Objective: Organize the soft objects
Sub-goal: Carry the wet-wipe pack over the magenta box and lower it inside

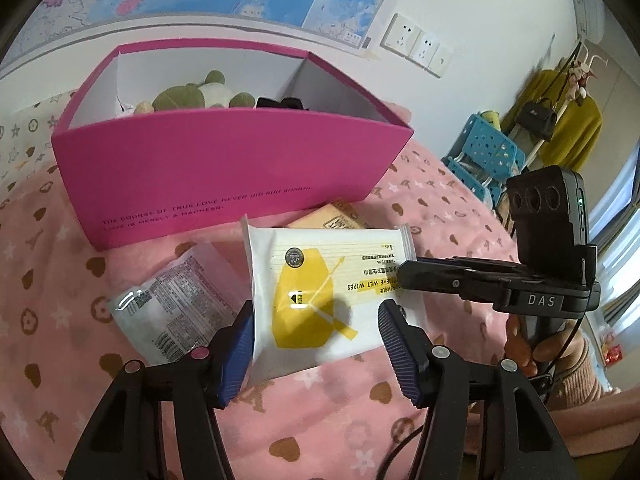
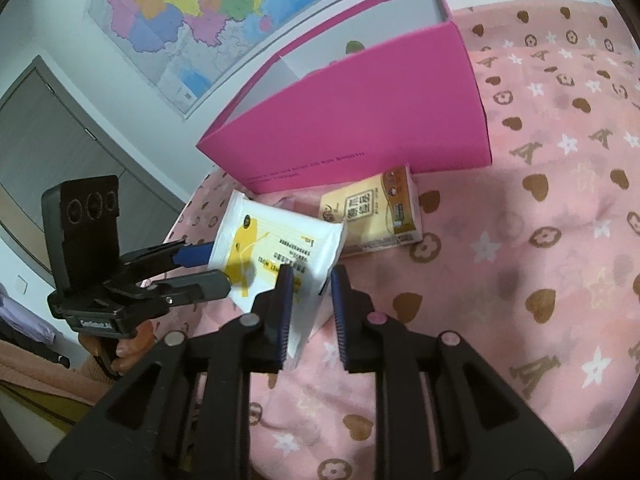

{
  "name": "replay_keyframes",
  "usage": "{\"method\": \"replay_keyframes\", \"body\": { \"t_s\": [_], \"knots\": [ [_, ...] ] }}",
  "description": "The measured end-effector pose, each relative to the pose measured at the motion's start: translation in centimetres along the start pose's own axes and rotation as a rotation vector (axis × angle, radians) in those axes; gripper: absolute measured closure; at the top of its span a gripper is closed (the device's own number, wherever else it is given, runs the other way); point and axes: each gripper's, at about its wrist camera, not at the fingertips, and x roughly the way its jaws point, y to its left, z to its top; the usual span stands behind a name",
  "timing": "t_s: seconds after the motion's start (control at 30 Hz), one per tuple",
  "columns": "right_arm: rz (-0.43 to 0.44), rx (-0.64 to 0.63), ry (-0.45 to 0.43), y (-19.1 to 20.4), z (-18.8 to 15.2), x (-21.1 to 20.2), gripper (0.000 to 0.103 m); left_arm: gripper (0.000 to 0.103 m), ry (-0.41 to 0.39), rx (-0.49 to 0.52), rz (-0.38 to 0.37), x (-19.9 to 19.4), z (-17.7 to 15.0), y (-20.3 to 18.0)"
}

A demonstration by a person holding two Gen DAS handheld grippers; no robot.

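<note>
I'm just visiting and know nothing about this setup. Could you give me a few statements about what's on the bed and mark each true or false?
1. A plush toy lies inside the pink box. True.
2. The wipes are already in the box. False: they are outside, in front of it, between the fingers of the left tongs and the right tongs.
3. A tissue pack lies on the blanket beside the box. True.
4. The wall behind the box is bare. False: a map hangs there.
5. The clear packet is stacked on the wipes. False: it lies on the blanket next to them.
</note>
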Motion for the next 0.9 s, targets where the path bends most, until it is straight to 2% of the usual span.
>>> {"method": "replay_keyframes", "body": {
  "t_s": [0.27, 0.4, 0.57, 0.73, 0.9],
  "knots": [
    [-0.001, -0.08, -0.048, 2.0, 2.5, -1.9, 0.081, 0.042, -0.08, 0.033, -0.003, -2.9, 2.3, -0.9],
    [0.01, -0.13, -0.083, 3.0, 4.7, -2.8, 0.081, 0.042, -0.125, 0.041, 0.004, -4.1, 5.0, -0.7],
    [-0.001, -0.202, -0.139, 4.2, 8.5, -3.2, 0.081, 0.042, -0.171, 0.067, 0.072, -4.5, 8.6, -0.4],
    [0.009, -0.204, -0.169, 4.0, 12.8, -2.0, 0.081, 0.042, -0.168, 0.028, 0.123, -3.2, 11.6, 1.8],
    [-0.003, -0.191, -0.132, 3.1, 15.7, 0.8, 0.08, 0.042, -0.121, -0.026, 0.176, -0.7, 13.1, 4.6]
  ]
}}
